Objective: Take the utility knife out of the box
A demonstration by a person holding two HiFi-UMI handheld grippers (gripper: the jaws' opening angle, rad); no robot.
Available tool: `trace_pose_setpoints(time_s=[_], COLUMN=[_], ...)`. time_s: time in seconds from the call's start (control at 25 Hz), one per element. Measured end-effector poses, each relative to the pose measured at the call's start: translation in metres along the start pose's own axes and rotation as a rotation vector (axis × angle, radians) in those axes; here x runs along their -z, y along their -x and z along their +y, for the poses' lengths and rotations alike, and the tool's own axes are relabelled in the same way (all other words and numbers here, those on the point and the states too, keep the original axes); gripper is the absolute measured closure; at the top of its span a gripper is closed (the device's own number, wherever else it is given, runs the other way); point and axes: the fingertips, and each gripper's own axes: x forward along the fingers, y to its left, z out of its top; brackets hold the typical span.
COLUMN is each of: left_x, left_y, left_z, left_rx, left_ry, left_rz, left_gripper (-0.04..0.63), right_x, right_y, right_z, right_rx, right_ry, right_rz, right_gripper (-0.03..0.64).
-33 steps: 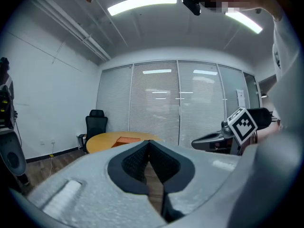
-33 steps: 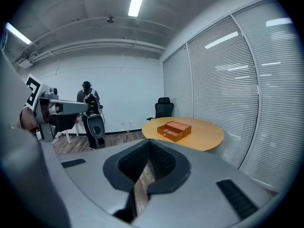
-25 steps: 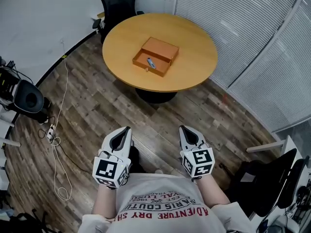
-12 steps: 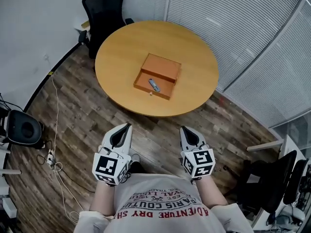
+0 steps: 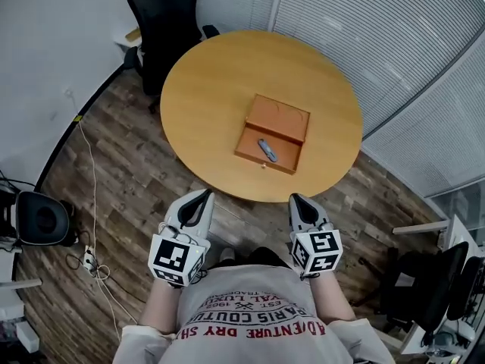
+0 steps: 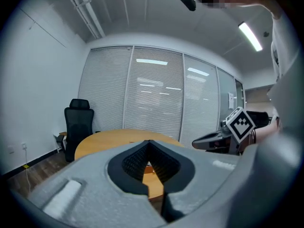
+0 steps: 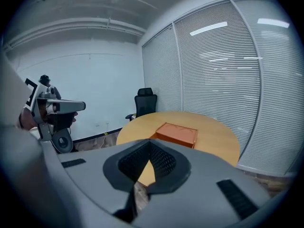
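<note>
L gripper (image 5: 204, 195) & R gripper (image 5: 296, 199) pinched closed, empty, short of worktop (image 5: 213, 74); knife (image 5: 267, 150) in open box (image 5: 282, 120); chair (image 5: 164, 14) at far edge.

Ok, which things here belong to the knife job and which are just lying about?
Job:
- utility knife
- open orange box holding it
- left gripper and right gripper, both shut and empty

Lying about:
- black office chair
- power strip on the floor
- window blinds

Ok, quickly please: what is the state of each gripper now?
Left gripper: closed, holding nothing.
Right gripper: closed, holding nothing.
</note>
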Motion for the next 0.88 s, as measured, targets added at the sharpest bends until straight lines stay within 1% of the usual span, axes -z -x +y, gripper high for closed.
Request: trace_pose_setpoints(time_s=[0.12, 0.28, 0.4, 0.56, 0.68, 0.72, 0.76, 0.88], left_x=[0.009, 0.013, 0.012, 0.014, 0.016, 0.019, 0.021, 0.03], left_y=[-0.015, -0.047, -0.076, -0.117, -0.143, -0.151, -0.159, -0.178], left_z=[0.013, 0.032, 0.048, 0.063, 0.071, 0.072, 0.073, 0.074], left_rx=[-0.01, -0.024, -0.047, -0.058, -0.078, -0.085, -0.09, -0.104], left_ry=[0.026, 0.038, 0.059, 0.117, 0.114, 0.115, 0.116, 0.109], left_rz=[0.022, 0.037, 0.042, 0.053, 0.065, 0.071, 0.078, 0.108], left_gripper=[0.6, 0.6, 0.6, 0.6, 0.6, 0.6, 0.6, 0.6], right_x=[0.001, -0.005, -0.011, -0.01, 0.003, 0.009, 0.016, 0.037], right_y=[-0.022, -0.061, -0.095, -0.139, -0.168, -0.176, -0.184, -0.208], right_z=[-0.005, -0.022, -0.037, -0.058, -0.07, -0.073, -0.075, -0.079], right_rx=[-0.006, -0.021, -0.059, -0.128, -0.173, -0.193, -0.211, -0.248], right_ry=[0.002, 0.001, 0.016, 0.041, 0.051, 0.055, 0.06, 0.087], right_rz=[0.028, 0.059, 0.097, 0.179, 0.257, 0.287, 0.316, 0.406], right_gripper=[0.607, 0.608, 0.607, 0.607, 0.607, 0.597, 0.569, 0.536])
